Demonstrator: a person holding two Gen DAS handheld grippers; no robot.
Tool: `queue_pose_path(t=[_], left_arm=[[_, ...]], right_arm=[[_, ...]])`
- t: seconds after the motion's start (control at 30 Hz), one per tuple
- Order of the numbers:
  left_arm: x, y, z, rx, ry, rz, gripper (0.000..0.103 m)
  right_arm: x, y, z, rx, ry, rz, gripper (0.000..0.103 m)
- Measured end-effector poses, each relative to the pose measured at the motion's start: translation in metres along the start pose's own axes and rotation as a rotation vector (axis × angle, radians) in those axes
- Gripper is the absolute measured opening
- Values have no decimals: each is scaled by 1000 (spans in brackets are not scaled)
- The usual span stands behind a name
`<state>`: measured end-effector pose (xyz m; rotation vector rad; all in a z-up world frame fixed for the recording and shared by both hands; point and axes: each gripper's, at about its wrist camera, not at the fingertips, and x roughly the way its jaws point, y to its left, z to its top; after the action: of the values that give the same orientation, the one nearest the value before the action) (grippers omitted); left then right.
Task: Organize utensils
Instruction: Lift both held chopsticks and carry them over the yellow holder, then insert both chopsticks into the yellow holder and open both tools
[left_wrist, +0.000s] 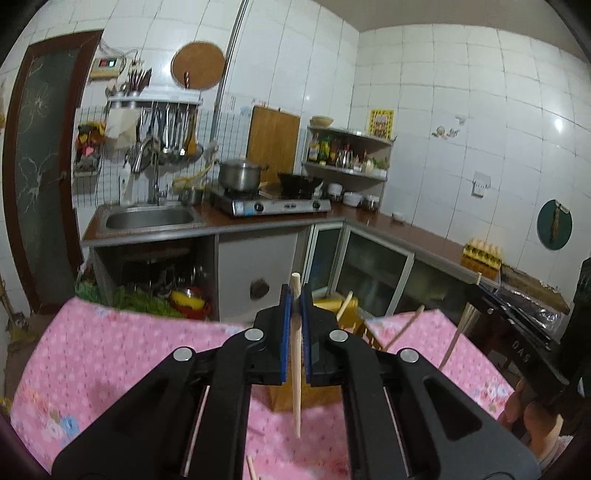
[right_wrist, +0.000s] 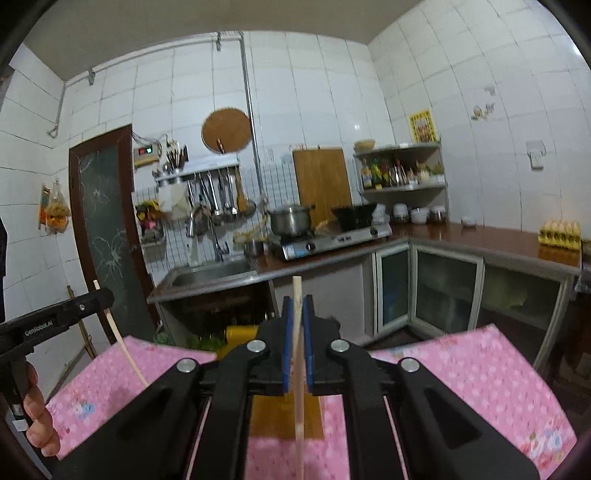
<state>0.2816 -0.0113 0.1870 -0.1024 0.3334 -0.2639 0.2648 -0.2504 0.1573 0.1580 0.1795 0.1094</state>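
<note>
In the left wrist view my left gripper (left_wrist: 295, 295) is shut on a pale wooden chopstick (left_wrist: 296, 369), which stands nearly upright between the blue pads above the pink flowered tablecloth (left_wrist: 110, 350). My right gripper (right_wrist: 297, 302) is likewise shut on a thin upright chopstick (right_wrist: 298, 424). A brown wooden block (right_wrist: 273, 417) lies on the cloth just beyond both grippers, also seen as the block (left_wrist: 284, 400). Each gripper shows in the other's view: the right gripper (left_wrist: 480, 291) with its chopstick (left_wrist: 456, 336), and the left gripper (right_wrist: 107, 295) with its chopstick (right_wrist: 123, 347).
Another loose chopstick (left_wrist: 251, 467) lies on the cloth near me. More sticks (left_wrist: 404, 326) lean by a yellow thing (left_wrist: 332, 304) at the table's far edge. Beyond are the kitchen counter with sink (left_wrist: 147, 219), stove (left_wrist: 273, 205), egg tray (left_wrist: 482, 253), and hanging utensils (left_wrist: 166, 133).
</note>
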Motion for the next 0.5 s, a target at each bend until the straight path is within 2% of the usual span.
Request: queue_pose_path(t=[0.3,0.5], left_arm=[[10,-22,47,37,-75,5,4],[35,-29,52,56,-98,33,4]], right_arm=[[24,17,54,-14,-117,7,6],[42,16,53,4,-168,4,6]])
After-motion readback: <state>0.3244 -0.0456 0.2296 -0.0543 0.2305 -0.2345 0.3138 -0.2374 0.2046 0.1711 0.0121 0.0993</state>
